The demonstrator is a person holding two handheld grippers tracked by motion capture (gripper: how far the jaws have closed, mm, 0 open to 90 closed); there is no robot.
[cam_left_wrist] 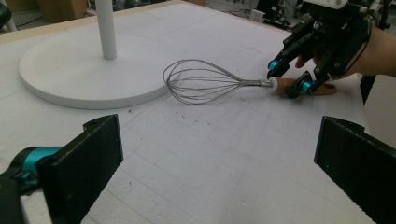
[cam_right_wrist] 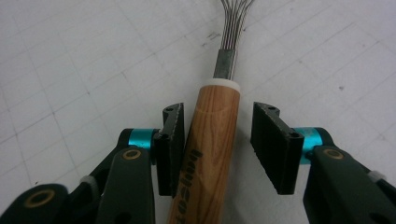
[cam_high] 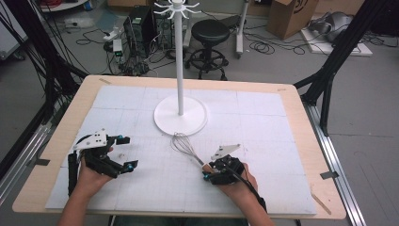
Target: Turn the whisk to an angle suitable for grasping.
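A wire whisk (cam_high: 183,143) with a wooden handle lies on the white gridded board (cam_high: 273,141), its wire head just in front of the white stand's round base (cam_high: 164,117). My right gripper (cam_high: 206,171) is open and straddles the handle (cam_right_wrist: 212,140). In the right gripper view the left pad (cam_right_wrist: 173,135) rests against the wood, and a small gap separates the right pad (cam_right_wrist: 268,140) from it. The left gripper view shows the whisk (cam_left_wrist: 205,81) flat on the board with the right gripper (cam_left_wrist: 288,77) over its handle end. My left gripper (cam_high: 129,151) is wide open at the front left, holding nothing.
The stand's tall white pole (cam_high: 179,56) rises from the base and ends in a ring of hooks (cam_high: 177,7). The wooden table's rim (cam_high: 301,117) frames the board. Beyond the table are a black stool (cam_high: 210,33), cables and a cardboard box (cam_high: 291,14).
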